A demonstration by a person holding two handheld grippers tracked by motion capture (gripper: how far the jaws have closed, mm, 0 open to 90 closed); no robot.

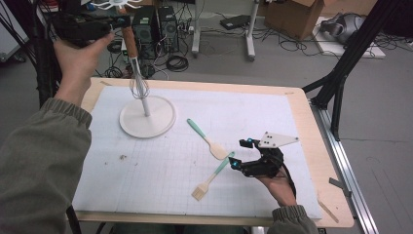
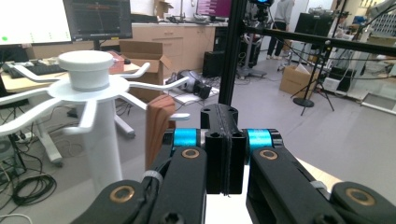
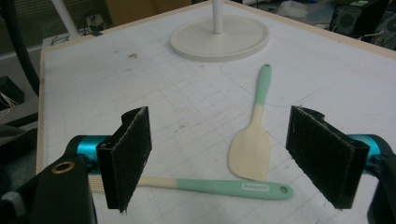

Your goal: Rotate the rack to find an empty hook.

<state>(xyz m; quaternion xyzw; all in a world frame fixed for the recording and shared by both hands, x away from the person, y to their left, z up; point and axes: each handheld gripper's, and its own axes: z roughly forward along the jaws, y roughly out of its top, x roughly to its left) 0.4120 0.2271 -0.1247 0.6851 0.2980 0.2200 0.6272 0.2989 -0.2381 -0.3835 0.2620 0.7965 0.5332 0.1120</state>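
Right gripper (image 3: 219, 158) has its fingers (image 3: 128, 156) wide apart, hovering low over the table's near right part with the spatula (image 3: 254, 140) and the pastry brush (image 3: 210, 186) lying between them. The two teal handles almost cross, so my guess is it's lining up on one without bumping the other.

Left gripper (image 2: 224, 154) is up high past the far left corner, fingers pressed together with nothing visible between them. Just beside them sits the wooden handle (image 2: 159, 126) of a whisk (image 1: 138, 84), which hangs off the white hook stand (image 1: 146, 119) over its round base. It looks freshly hung there to me, wires down so it dangles clear of the table (image 1: 311, 146).
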